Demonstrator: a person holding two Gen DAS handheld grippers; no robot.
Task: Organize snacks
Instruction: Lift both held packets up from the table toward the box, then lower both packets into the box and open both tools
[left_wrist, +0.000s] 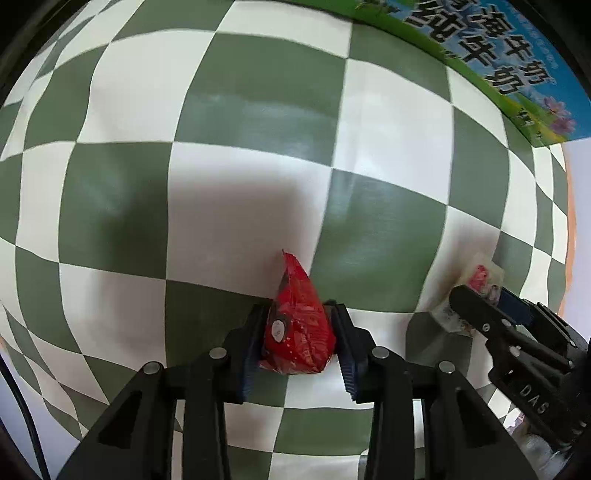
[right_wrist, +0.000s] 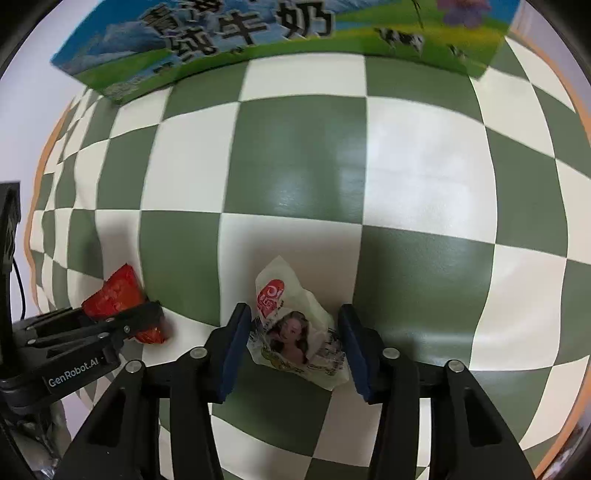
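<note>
Two snack packets are in front of me, both on the green-and-white checkered cloth (left_wrist: 251, 122) and both well on the near side of the milk carton box (right_wrist: 258, 33) that stands at the cloth's far edge. My left gripper (left_wrist: 300, 332) has its blue pads pressed against either side of the red snack packet (left_wrist: 301, 325), so I read it as clamped on that packet, which stands on end with its pointed tip aimed toward the box. My right gripper (right_wrist: 293, 339) straddles the white snack packet (right_wrist: 295, 332), which bears a woman's portrait. Its fingers (right_wrist: 232, 347) sit just beside the wrapper with a little gap on each side, so it is spread and not gripping. Measured from the box, the red packet lies to the left of the white one, the two near each other.
</note>
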